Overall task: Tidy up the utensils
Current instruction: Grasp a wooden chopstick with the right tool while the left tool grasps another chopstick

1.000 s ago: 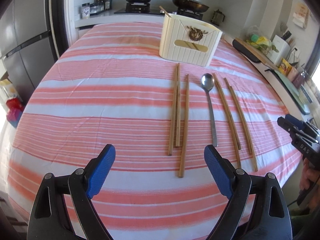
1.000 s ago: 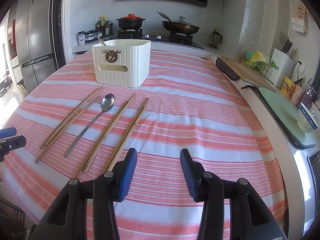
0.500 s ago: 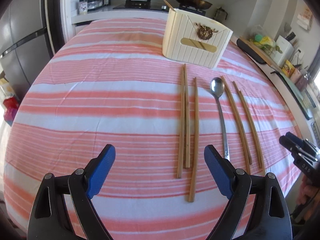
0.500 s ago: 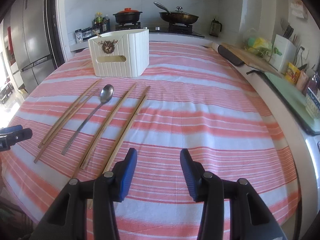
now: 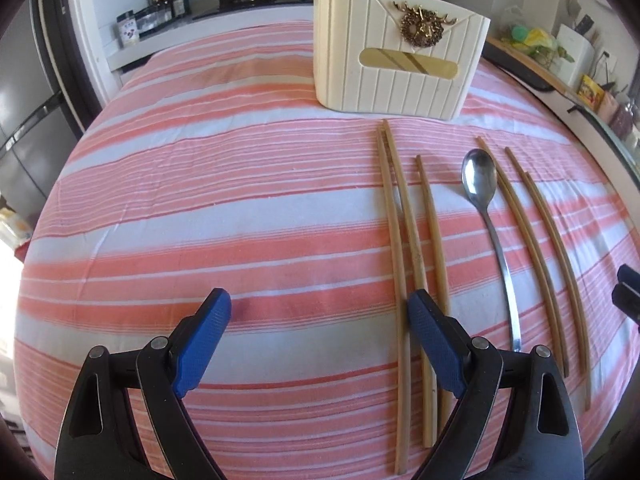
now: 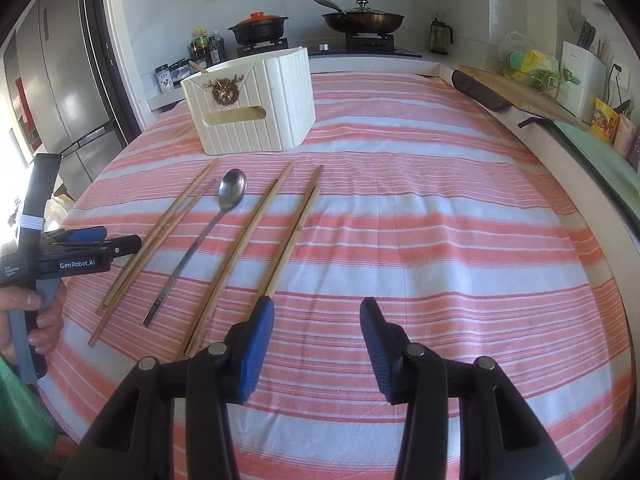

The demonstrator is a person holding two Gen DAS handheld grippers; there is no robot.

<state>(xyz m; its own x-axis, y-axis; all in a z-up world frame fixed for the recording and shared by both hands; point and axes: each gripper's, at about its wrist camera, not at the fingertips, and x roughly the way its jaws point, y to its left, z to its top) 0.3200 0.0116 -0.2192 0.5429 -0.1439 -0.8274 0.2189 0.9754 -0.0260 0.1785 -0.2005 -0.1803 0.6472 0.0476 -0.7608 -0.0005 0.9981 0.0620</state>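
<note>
Nearest the left camera, the left gripper [image 5: 318, 330] with blue-padded black fingers hangs released and empty over the pink-and-white striped tablecloth [image 5: 200, 200], its right pad [image 5: 434, 344] just above the near ends of the long wooden chopsticks [image 5: 400, 260]. Beside those lie a silver metal spoon [image 5: 486, 216] and two more chopsticks. From the right camera, the right gripper [image 6: 318, 342] is likewise spread wide, holding nothing. Farther back stands the cream ribbed utensil box [image 6: 256, 104] with a gold wreath emblem; beyond it, a stove with pans [image 6: 360, 20].
</note>
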